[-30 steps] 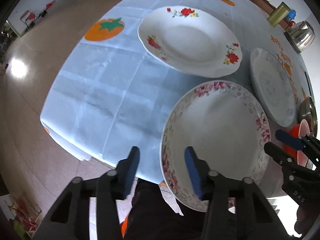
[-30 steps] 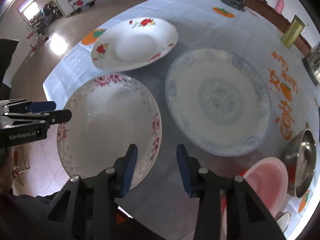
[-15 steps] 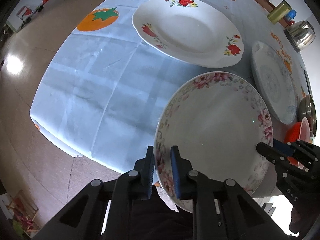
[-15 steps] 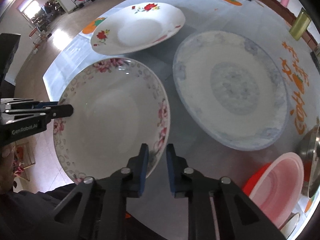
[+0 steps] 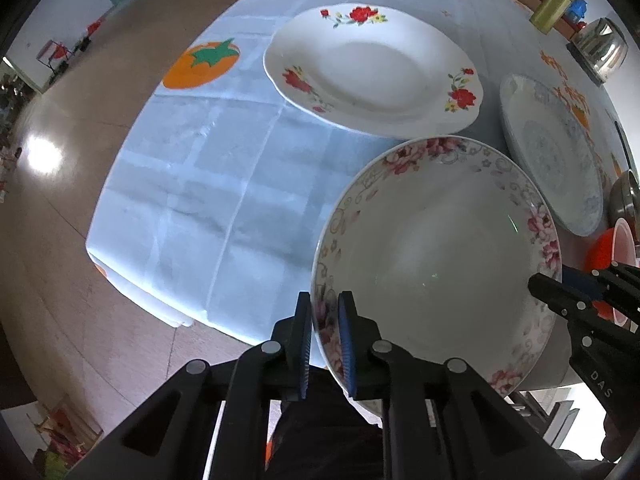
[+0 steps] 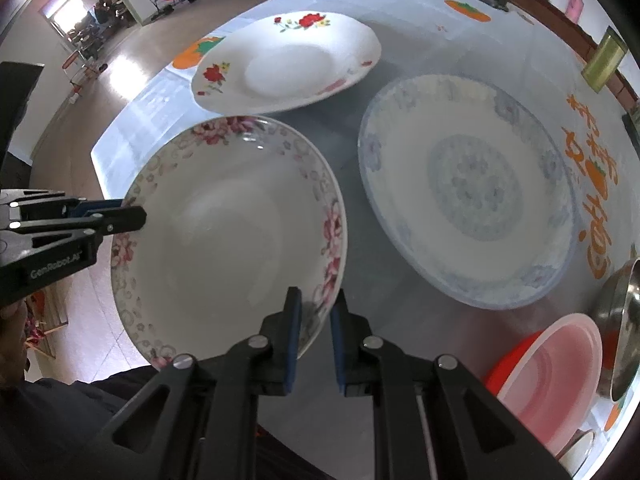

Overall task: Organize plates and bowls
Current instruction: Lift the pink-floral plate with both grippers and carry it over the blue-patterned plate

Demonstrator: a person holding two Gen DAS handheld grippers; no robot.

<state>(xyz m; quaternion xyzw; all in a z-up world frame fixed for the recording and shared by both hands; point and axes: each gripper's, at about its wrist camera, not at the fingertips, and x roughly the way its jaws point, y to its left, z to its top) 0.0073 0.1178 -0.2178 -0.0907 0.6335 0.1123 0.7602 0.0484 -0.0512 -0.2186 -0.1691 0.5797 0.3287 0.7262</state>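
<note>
Left wrist view: the pink-flowered plate (image 5: 436, 256) is facing up, tilted, above the counter (image 5: 192, 184) edge. Left gripper (image 5: 325, 320) and right gripper (image 6: 312, 320) are each pinching opposite rims. Nothing is lying in it; a pink bowl (image 6: 556, 364) is sitting inside a red one.

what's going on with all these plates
A person holds the pink-flowered plate with both grippers: the left gripper is clamped on one rim, the right gripper on the opposite rim. The red-flowered plate and the blue-patterned plate lie on the table beyond it.
</note>
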